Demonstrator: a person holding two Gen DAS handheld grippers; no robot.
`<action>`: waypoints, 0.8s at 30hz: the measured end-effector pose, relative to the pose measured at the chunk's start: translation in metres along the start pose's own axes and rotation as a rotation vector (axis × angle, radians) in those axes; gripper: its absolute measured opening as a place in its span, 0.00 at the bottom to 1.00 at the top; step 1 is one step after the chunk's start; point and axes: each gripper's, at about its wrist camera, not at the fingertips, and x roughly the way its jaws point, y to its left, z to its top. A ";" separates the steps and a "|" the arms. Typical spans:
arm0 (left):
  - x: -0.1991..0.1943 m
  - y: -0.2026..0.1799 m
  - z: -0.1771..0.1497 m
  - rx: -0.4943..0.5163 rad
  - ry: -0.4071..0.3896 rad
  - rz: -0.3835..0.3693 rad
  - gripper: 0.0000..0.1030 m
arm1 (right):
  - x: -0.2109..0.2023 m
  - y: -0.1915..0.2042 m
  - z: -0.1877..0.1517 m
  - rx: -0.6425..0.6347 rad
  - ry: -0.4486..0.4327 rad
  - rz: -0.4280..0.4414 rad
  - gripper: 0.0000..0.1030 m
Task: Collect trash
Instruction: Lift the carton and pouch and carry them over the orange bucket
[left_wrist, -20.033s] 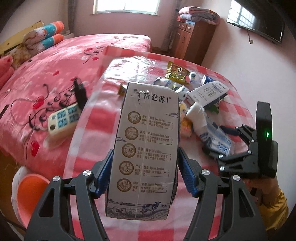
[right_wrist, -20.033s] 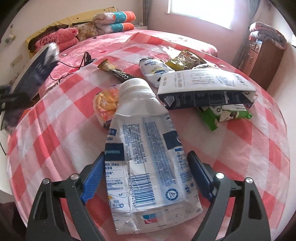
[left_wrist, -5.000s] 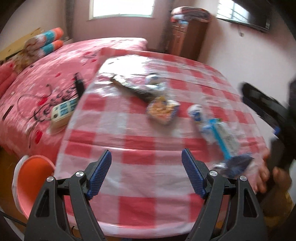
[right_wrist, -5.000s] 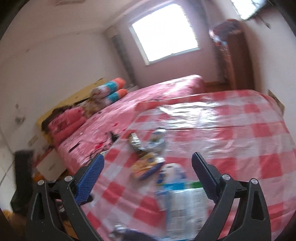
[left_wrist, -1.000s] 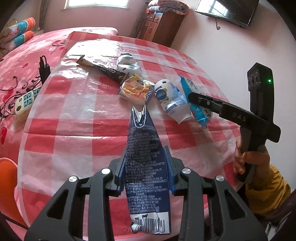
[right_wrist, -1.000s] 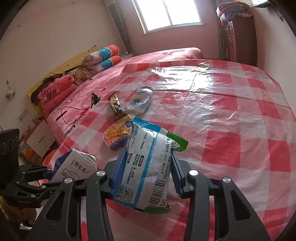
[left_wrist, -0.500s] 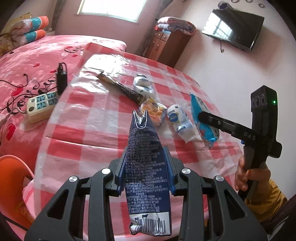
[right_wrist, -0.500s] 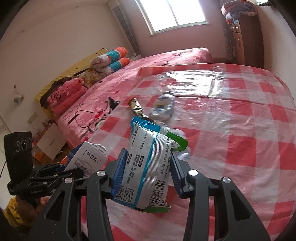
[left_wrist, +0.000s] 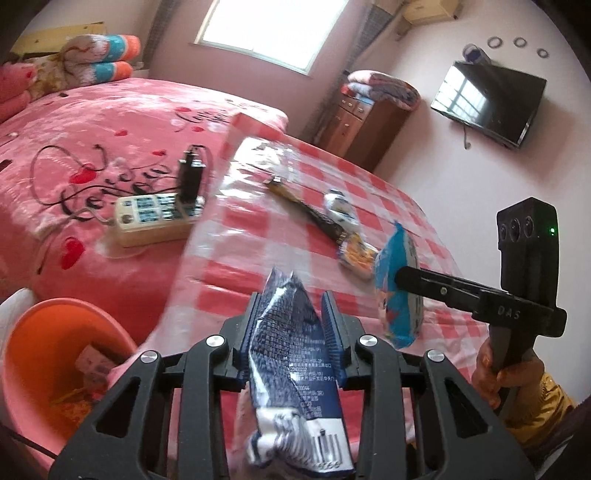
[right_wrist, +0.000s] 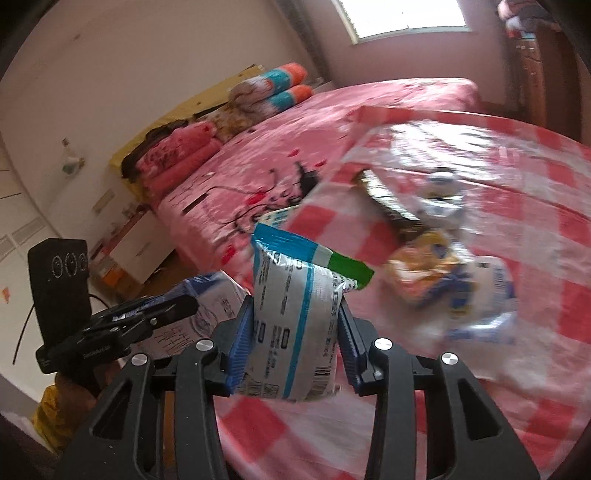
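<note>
**Two packs lifted, four pieces left on the cloth**

We hold one piece of trash in each gripper. Our left gripper (left_wrist: 291, 325) clamps a flattened dark blue carton (left_wrist: 295, 369), and its jaws have just been closing further on it. Our right gripper (right_wrist: 295, 332) squeezes a white and blue pouch (right_wrist: 291, 325) with a green corner, and its jaws too have just been closing on it.

Below the left side stands an orange bin (left_wrist: 55, 354), already with some trash inside. On the checked table (left_wrist: 251, 251) we count four pieces: a long dark wrapper (left_wrist: 314, 218), a small white bottle (left_wrist: 341, 208), a yellow packet (left_wrist: 356, 254) and a white bag (right_wrist: 484, 295) (blurred). They lie close together. Just beside the table's edge, on the pink bed (left_wrist: 110, 118), one power strip (left_wrist: 155, 218) rests with one black plug (left_wrist: 190, 177) in it.
</note>
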 end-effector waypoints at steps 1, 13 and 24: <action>-0.003 0.005 0.000 -0.009 -0.005 0.006 0.33 | 0.006 0.007 0.002 -0.011 0.012 0.017 0.42; 0.003 0.036 -0.014 -0.092 -0.002 -0.033 0.32 | 0.046 0.020 -0.002 -0.053 0.074 -0.027 0.40; 0.033 0.010 -0.034 -0.010 0.071 -0.050 0.39 | 0.048 0.010 -0.012 -0.077 0.079 -0.072 0.40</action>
